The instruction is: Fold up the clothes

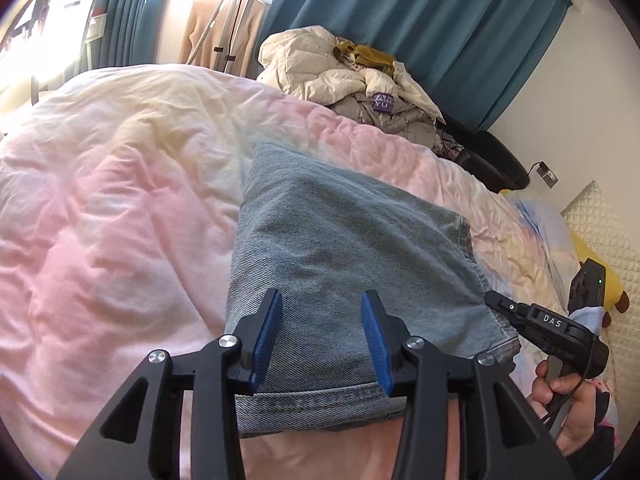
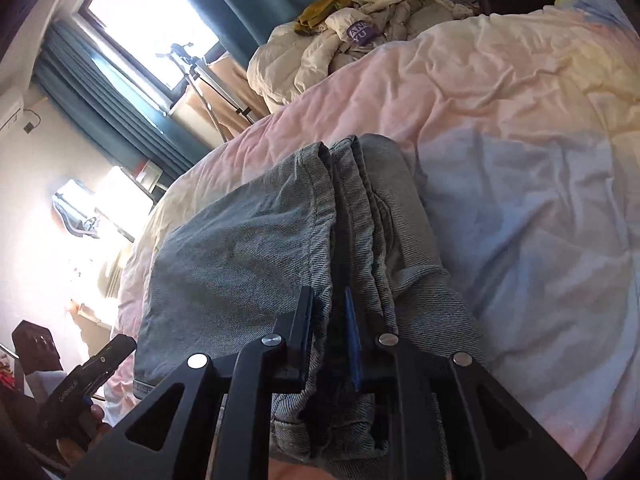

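Folded light-blue jeans (image 1: pixel 340 248) lie on a pink quilt (image 1: pixel 120 200) on the bed. My left gripper (image 1: pixel 322 312) is open, its blue pads (image 1: pixel 266 336) spread over the near edge of the jeans, nothing between them. My right gripper (image 2: pixel 329 312) is shut on the stacked edge layers of the jeans (image 2: pixel 240 248) at their right side. It also shows in the left wrist view (image 1: pixel 516 312), pinching the jeans' right corner. The left gripper shows in the right wrist view (image 2: pixel 104 364) at lower left.
A heap of cream and grey jackets (image 1: pixel 352 76) sits at the bed's far side by teal curtains (image 1: pixel 440 20). A tripod (image 1: pixel 236 12) stands near the window. A yellow plush toy (image 1: pixel 600 276) and quilted headboard (image 1: pixel 608 232) are at right.
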Motion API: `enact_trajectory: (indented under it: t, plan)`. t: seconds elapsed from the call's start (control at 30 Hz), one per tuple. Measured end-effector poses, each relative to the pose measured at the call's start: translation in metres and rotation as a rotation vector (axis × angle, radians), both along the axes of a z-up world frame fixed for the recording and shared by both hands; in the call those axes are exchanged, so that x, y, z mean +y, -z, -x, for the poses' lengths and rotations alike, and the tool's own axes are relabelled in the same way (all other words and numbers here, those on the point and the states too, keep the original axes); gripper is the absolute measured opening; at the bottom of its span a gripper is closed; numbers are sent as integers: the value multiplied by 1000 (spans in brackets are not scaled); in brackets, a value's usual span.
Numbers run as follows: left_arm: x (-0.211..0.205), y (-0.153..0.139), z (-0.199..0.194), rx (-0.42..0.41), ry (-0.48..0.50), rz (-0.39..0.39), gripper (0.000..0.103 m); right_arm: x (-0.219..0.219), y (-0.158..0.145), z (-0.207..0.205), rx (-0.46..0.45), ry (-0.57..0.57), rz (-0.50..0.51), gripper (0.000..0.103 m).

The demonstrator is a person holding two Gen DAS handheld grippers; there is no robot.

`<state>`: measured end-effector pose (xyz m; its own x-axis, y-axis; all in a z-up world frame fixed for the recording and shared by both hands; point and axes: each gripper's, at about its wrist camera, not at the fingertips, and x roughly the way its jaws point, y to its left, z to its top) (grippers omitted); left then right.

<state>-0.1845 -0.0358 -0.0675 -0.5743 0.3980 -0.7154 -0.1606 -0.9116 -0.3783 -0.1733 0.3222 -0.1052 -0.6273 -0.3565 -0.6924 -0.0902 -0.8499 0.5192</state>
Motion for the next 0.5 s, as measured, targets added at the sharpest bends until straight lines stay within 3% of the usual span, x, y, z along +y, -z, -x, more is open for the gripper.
enact_trajectory:
  t: [0.1, 0.23, 0.4, 0.5]
  plan:
    - [-5, 7, 11, -51, 30, -3, 43, 1, -1, -2, -2, 7, -19, 21]
    - [1, 8, 15, -31, 50, 51, 48, 3, -4, -2, -1, 13, -36, 31]
    - [17, 15, 23, 1, 73, 180, 50, 19, 6, 1, -16, 69, 28, 62]
    - [13, 15, 28, -14, 106, 172, 52, 29, 11, 3, -25, 102, 67, 66]
